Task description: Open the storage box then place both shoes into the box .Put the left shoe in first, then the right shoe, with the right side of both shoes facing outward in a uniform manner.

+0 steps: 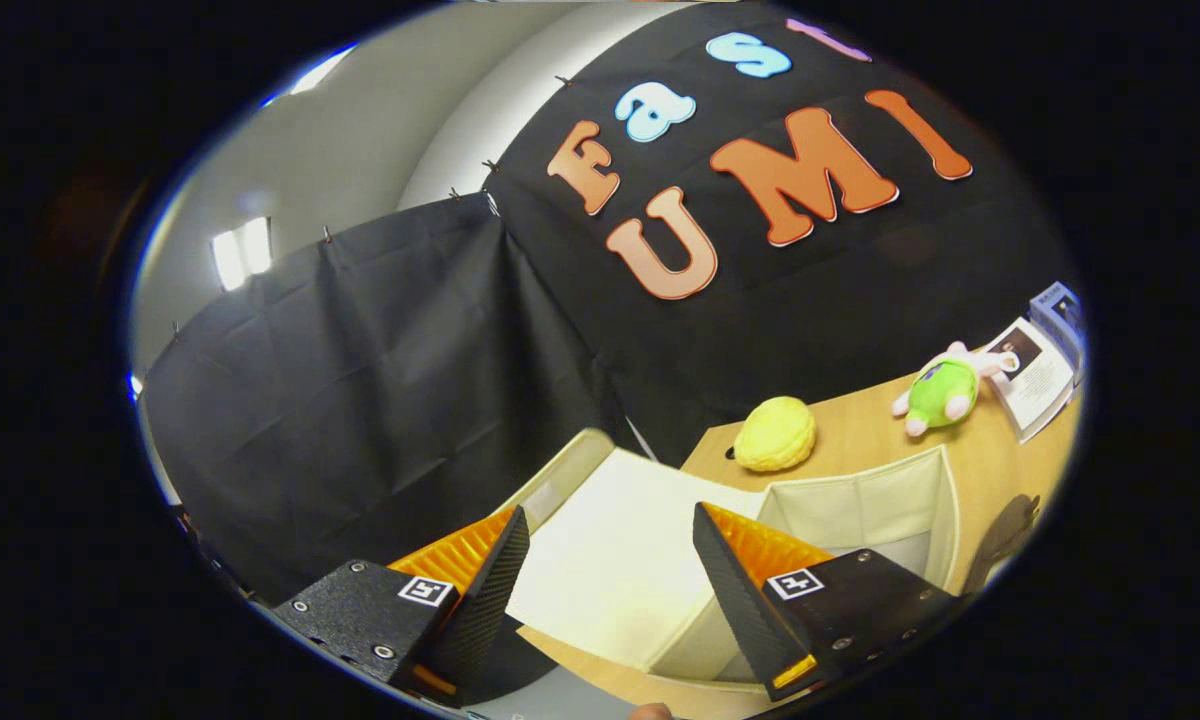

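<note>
My claw (pixel 610 560) gapes wide, gripping nothing. Between and just past its fingers, the box (pixel 860 500) sits open on the table (pixel 990 470), lid (pixel 610 540) flipped back. Beyond: yellow plush (pixel 775 434), green plush (pixel 945 392), booklet (pixel 1035 375).

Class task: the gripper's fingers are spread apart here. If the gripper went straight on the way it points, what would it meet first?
Most likely the cream lid of the storage box, which lies raised between and just ahead of the open gripper. Depth is unclear; the black cloth wall stands beyond it.
</note>
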Available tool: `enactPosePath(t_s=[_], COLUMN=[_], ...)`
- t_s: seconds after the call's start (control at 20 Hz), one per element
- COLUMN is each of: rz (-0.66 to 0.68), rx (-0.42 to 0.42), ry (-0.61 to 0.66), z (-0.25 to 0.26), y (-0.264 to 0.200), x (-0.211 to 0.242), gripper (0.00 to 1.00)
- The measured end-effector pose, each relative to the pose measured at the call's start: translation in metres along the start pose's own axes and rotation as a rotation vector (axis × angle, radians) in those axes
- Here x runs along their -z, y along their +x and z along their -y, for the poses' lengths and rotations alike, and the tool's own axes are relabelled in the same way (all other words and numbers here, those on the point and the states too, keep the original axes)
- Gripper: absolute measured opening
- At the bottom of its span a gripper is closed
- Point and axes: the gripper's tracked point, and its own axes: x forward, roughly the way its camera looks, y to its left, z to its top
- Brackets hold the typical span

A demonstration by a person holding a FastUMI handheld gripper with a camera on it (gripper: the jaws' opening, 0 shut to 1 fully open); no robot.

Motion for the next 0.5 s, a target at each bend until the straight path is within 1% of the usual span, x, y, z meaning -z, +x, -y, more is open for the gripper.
enactPosePath(t_s=[0.2,0.35,0.5], rz=[0.038,0.078,0.093], rx=[0.105,0.199,0.254], ry=[-0.074,-0.119,-0.115], z=[0.043,0.082,0.116], y=[-0.030,-0.058,-0.084], x=[-0.012,-0.025,-0.029], gripper=[0.98,0.98,0.98])
